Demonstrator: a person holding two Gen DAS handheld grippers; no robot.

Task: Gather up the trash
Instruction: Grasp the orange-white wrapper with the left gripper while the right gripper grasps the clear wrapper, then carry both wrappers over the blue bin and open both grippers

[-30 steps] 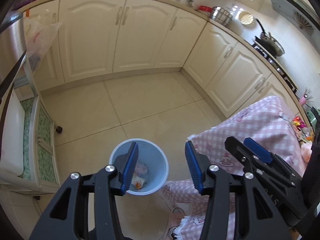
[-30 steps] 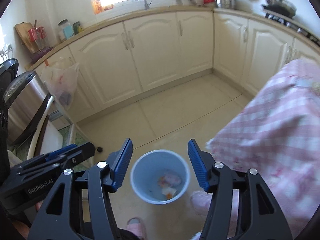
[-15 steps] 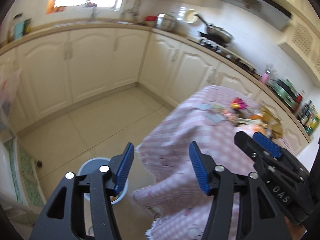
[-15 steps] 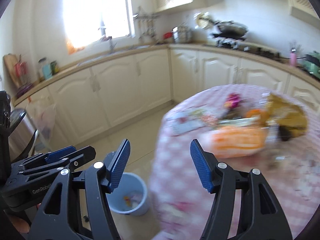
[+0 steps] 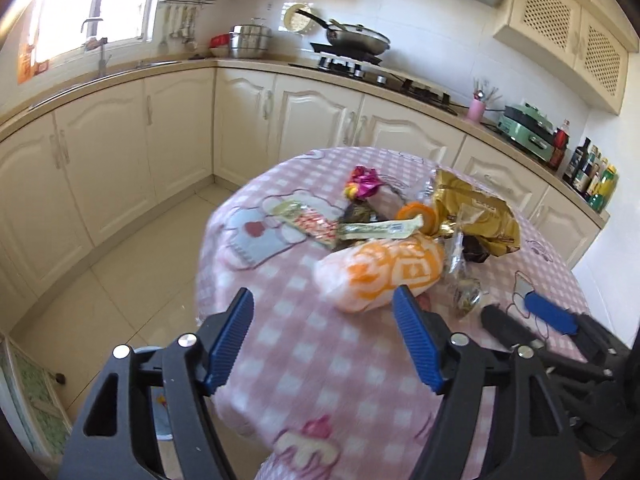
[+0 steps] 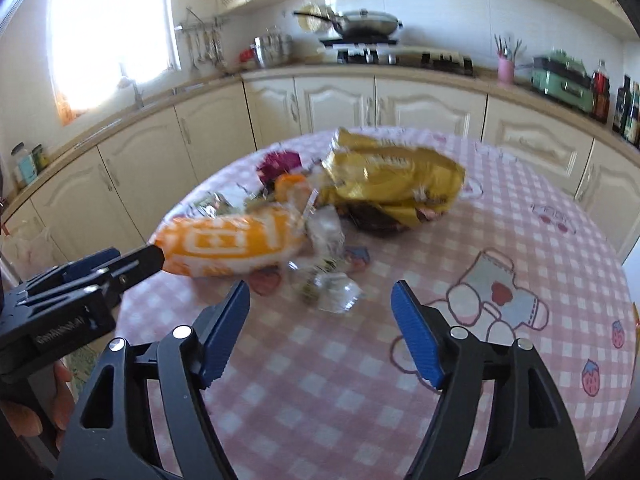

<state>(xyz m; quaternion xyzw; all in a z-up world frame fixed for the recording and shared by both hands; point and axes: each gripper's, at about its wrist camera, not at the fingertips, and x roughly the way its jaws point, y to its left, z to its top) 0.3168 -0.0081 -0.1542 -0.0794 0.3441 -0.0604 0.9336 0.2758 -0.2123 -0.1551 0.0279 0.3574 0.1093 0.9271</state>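
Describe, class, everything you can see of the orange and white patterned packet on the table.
The orange and white packet is a puffy, soft-looking plastic bag with bold white block patterns on orange and pale, translucent-looking ends. It lies on its side on the pink checked tablecloth, at the near edge of the litter pile. A long yellowish wrapper lies just behind it and crinkled clear wrappers sit at one end; the gold bag is beyond. No gripper touches it.

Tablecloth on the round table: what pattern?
Pink-and-white checks with cartoon prints; clearest in the right wrist view.
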